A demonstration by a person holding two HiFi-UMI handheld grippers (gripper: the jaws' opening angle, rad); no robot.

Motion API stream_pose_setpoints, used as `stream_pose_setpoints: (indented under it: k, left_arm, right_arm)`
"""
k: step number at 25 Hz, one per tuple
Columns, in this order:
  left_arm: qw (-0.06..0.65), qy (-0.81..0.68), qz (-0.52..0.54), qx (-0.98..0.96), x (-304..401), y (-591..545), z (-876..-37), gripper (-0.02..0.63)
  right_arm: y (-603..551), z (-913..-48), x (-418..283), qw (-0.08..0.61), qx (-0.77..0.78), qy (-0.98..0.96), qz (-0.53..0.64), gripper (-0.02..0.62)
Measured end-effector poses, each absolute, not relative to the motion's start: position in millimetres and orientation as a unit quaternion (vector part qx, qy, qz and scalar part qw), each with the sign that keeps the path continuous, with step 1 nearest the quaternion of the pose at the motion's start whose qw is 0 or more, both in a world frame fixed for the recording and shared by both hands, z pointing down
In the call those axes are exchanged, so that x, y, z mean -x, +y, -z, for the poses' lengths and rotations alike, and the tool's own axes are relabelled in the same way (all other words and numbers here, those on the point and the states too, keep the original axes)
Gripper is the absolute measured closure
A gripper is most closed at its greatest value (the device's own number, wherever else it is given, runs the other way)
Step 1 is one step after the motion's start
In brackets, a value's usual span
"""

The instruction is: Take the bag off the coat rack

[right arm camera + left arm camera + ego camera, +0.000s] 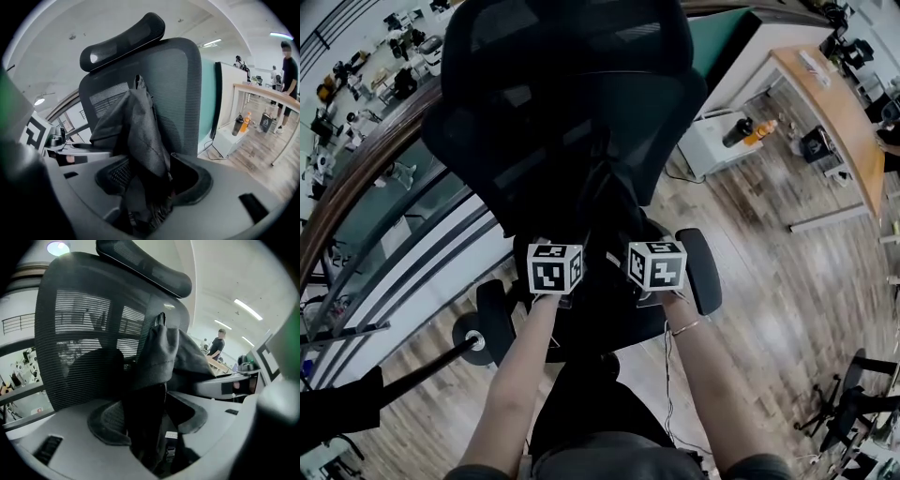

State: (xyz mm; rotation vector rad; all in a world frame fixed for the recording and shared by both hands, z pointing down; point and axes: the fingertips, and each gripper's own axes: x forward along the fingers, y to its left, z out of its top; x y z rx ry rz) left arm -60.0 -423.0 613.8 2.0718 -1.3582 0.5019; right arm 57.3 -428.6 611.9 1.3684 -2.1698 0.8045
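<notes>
Now the bag (140, 126) stands upright against the backrest of the chair (180, 75), its long axis rising from the seat. Our left tool (150, 427) and right tool (157, 183) sit side by side before the chair, equally near. Both have their jaws apart, with the bag's lower fabric loose between them.

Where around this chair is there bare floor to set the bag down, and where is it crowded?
Bare wood floor lies right of the chair, between its armrest and the long desk. Left is crowded: railing and a round-based pole close in. At the chair back, the bag hangs between the jaws of the left tool and right tool.
</notes>
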Motion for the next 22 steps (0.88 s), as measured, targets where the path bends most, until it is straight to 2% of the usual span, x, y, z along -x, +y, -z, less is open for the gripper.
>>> stream_pose_setpoints:
  k: [9,16,22]
  left_arm:
    - [0.317,-0.544,-0.141,-0.764,80.2,-383.8,-588.9,0.374]
    - [0.312,-0.551,-0.121,-0.764,78.0,-346.4,-565.8,0.376]
    - [0.3,-0.555,-0.106,-0.769,71.1,-312.9,-542.6,0.41]
  right_arm:
    - [-393.1,-590.9,-75.7,0.201,-0.514,-0.785,-0.281,0.373]
    - [-358.3,-558.1,-77.9,0.167,-0.513,-0.799,-0.266,0.394]
    - [-324.5,-529.5,-82.2,0.154,-0.511,-0.808,-0.251,0.407]
